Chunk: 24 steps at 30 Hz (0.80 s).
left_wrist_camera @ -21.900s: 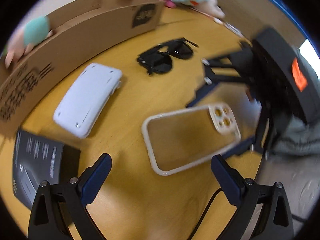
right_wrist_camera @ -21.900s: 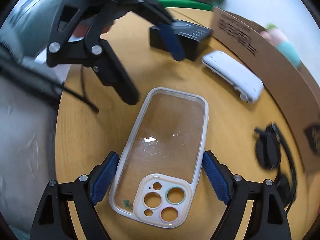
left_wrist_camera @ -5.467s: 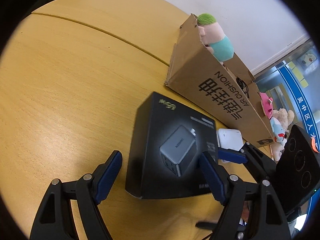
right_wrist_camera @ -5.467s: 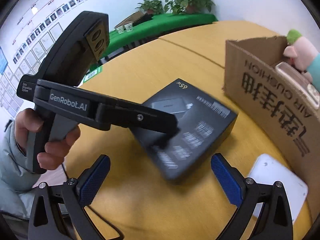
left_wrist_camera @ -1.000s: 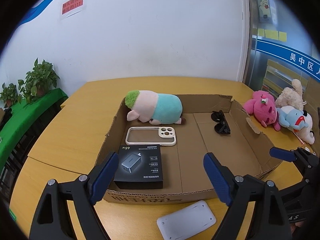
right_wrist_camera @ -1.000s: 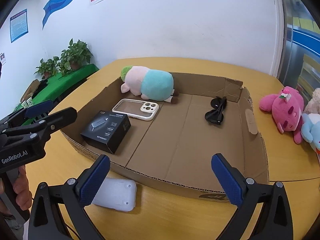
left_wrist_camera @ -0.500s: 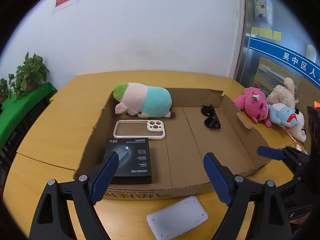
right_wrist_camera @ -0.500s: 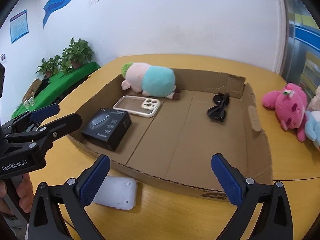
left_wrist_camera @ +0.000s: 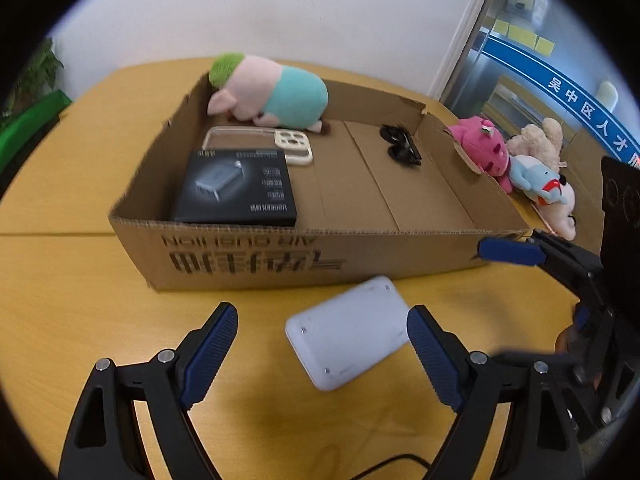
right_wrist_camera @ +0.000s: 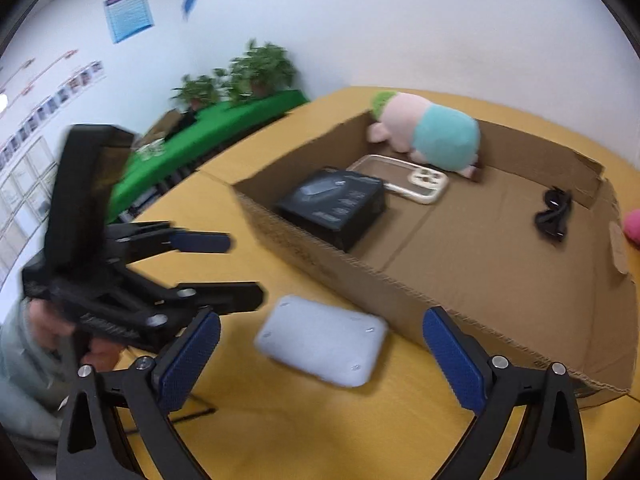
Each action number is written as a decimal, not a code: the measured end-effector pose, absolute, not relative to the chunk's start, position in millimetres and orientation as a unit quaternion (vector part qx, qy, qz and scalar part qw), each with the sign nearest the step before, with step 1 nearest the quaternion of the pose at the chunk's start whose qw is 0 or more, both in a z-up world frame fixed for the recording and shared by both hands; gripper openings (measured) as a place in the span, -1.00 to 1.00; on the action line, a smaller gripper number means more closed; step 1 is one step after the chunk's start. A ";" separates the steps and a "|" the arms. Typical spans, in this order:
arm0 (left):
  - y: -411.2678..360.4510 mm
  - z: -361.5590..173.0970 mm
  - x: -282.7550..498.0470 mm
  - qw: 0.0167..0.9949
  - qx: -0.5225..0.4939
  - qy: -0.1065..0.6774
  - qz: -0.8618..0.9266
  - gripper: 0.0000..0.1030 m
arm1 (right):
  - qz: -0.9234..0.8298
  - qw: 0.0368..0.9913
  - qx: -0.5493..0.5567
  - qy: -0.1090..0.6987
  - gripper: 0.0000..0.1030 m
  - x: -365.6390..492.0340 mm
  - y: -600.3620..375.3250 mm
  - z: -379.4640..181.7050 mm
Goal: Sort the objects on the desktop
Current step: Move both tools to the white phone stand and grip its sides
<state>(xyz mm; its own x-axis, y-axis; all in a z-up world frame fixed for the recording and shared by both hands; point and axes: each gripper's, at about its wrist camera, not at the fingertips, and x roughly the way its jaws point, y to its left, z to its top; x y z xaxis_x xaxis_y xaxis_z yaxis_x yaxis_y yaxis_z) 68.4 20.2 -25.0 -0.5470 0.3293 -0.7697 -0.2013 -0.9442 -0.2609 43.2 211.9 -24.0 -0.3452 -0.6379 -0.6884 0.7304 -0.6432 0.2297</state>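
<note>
The cardboard box (left_wrist_camera: pixel 248 258) carries black print on its near wall, seen upside down from the left wrist view: "AIR CUSHION" above a row of large Chinese characters. Inside it, the black carton (left_wrist_camera: pixel 236 187) shows a grey charger picture and white "UGREEN" lettering along its near edge. A blue band on the glass partition at the right carries white Chinese characters that include 吴中区人才.

The left claw (left_wrist_camera: pixel 322 350) hangs low over the tabletop (left_wrist_camera: pixel 60 300), its two blue ribbed pads spread wide, released and holding nothing. The white case (left_wrist_camera: pixel 347 338) lies flat on the tabletop between those pads, touching neither, just in front of the box's near wall. The right claw (right_wrist_camera: pixel 320 354) is likewise spread wide and empty, pointed down at the same white case (right_wrist_camera: pixel 322 340) from the other side. The left claw (right_wrist_camera: pixel 200 268) shows in the right wrist view as a black frame gripped by a hand (right_wrist_camera: pixel 80 344) at the left edge.

The white case is a smooth rounded rectangle with small screw dimples at its corners. In the box, a soft plush pig (left_wrist_camera: pixel 268 94) in pink and teal with a green top lies against the far wall, a clear phone case (left_wrist_camera: pixel 260 146) with a cream rim sits beside the black carton, and black sunglasses (left_wrist_camera: pixel 400 148) lie near the far right corner. Three plush toys (left_wrist_camera: pixel 520 160) rest on the tabletop beyond the box's right wall.
</note>
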 end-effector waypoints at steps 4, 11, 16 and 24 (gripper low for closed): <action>10.4 -53.9 56.4 0.162 -0.500 -0.118 0.843 0.68 | -0.790 0.430 0.433 0.054 0.97 45.5 206.9 -48.6; -2.3 -91.2 40.5 0.201 -0.540 -0.214 0.789 0.59 | -0.770 0.410 0.489 0.034 0.96 19.4 198.5 -96.1; 1.8 -94.8 34.4 0.225 -0.539 -0.229 0.778 0.29 | -0.763 0.418 0.493 0.018 0.87 2.7 186.1 -103.0; 4.9 -90.2 29.1 0.222 -0.538 -0.229 0.780 0.13 | -0.777 0.401 0.484 0.038 0.47 0.2 181.6 -107.9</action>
<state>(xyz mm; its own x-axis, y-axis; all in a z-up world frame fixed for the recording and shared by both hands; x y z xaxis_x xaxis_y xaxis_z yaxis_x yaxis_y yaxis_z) 29.1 4.9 -90.2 -0.3222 0.5922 -0.7385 -0.0991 -0.7970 -0.5958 0.2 181.6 -107.9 -0.2097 -0.5863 -0.7824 0.6603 -0.6751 0.3289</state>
